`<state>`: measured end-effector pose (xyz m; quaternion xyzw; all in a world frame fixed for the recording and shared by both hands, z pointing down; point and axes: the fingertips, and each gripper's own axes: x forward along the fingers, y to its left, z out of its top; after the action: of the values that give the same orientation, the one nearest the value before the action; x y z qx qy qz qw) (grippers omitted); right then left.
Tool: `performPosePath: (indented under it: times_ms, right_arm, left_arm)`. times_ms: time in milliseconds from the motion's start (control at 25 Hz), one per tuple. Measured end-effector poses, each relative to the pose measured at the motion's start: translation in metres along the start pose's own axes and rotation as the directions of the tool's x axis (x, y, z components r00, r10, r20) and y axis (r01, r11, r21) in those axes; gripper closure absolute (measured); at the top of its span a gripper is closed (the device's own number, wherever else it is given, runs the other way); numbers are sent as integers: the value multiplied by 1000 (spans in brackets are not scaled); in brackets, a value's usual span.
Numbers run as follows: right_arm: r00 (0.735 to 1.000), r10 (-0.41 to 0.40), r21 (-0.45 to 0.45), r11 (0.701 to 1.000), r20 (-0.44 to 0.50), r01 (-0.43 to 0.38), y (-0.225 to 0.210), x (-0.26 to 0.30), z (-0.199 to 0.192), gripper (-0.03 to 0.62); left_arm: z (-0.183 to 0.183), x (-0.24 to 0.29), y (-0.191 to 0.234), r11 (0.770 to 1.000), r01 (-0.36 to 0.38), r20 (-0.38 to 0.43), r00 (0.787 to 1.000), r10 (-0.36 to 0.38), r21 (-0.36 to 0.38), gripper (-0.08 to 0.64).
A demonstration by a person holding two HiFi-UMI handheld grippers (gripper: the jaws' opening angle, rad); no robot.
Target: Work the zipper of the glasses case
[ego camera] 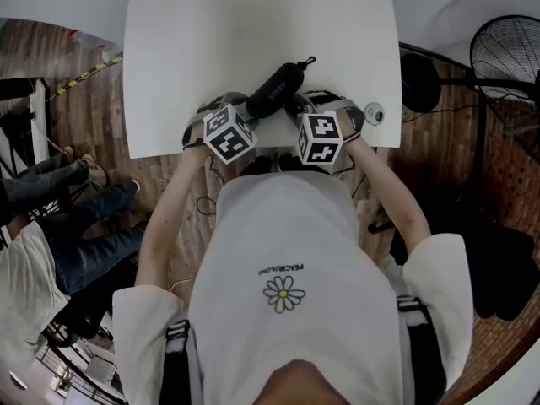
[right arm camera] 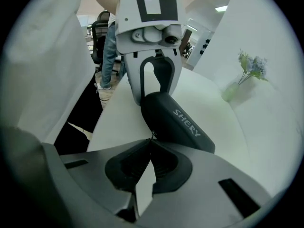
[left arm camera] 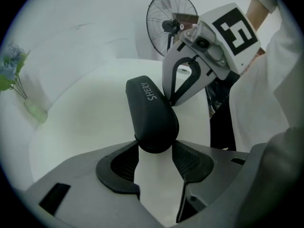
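Black glasses case (left arm camera: 151,113) lies pinched between the left gripper's (left arm camera: 156,158) fingers (left arm camera: 190,161).

Beyond the case (ego camera: 278,90), the counter (ego camera: 211,40) lay open as far as a vase (left arm camera: 34,109) at the far edge. The left tool (left arm camera: 156,149) and right tool (right arm camera: 151,140) closed off the case's near end, with the person (ego camera: 287,251) just behind them. A fan (ego camera: 506,57) stood off-counter, right of the case.

Office-like workspace, white rectangular table (ego camera: 194,57) on brown wood-plank floor (ego camera: 105,121), black round pedestal fan (ego camera: 506,53), black office chair (right arm camera: 100,32), bright ceiling light panel (right arm camera: 221,8), yellow-and-black striped floor tape (ego camera: 89,72)
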<state>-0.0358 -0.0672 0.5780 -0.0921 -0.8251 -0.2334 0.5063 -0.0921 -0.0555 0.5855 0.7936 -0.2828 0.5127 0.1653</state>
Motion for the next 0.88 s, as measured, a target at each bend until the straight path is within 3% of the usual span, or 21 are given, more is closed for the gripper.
performPosePath:
  times_ms: [280,400,480,560,640,720,800,840,880]
  right_arm:
    - [996,42,58,997,81,-47,28,11,35,584]
    - [994,55,4,998,91,-56,32,13,39,583]
    - [994,60,-38,998,88,-57,32,13,35,584]
    - [994,72,-53,996,87,-67,31,12,31,584]
    - [993,81,-63,995,81,-76,30,11,28,584]
    - [994,85,-75,994,71,-79,29,11,24,584]
    - [994,86,-74,994,67,-81,28,11,21,584]
    - [994,88,-72,994,68,-83,28,10,21,584]
    - [993,90,-70,994,70,-86,29,10,21,584]
  left_arm:
    - [2,5,-4,1000,-23,-41,999,23,-9,330]
    - [1,5,-4,1000,-15,-44,999,15,12,330]
    - [1,5,-3,996,-4,-35,999,7,87,325]
    - [-2,-1,4,975,-34,-31,999,42,222,319]
    - [-3,-14,23,923,-116,-27,990,135,368,314]
    - [9,-31,50,861,-193,-1,976,219,470,316]
    - [33,-42,70,792,-228,45,968,247,566,314]
    - [45,-43,74,734,-229,65,967,245,639,311]
    - [55,-41,74,652,-216,73,968,239,727,309]
